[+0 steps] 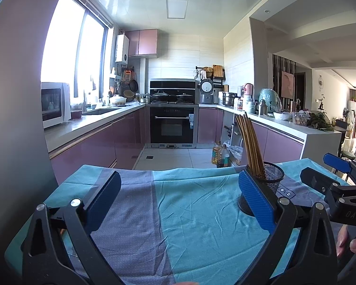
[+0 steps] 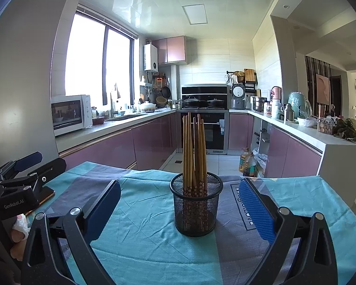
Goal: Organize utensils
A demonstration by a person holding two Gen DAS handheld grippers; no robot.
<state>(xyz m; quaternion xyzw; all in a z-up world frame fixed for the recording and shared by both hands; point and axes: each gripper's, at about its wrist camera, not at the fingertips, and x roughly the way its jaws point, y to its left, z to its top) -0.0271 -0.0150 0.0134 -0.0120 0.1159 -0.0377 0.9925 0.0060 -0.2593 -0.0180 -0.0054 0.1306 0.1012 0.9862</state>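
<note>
Two handheld grippers hover over a table draped in a teal and grey cloth in a home kitchen. Spread wide and empty, the right gripper frames a black mesh cup without touching it. A bundle of wooden chopsticks stands upright in the cup, which rests on the cloth near the table's far edge. Equally wide, the left gripper holds nothing; the cup sits just beyond its right finger. Purple cabinets and an oven line the background.
</note>
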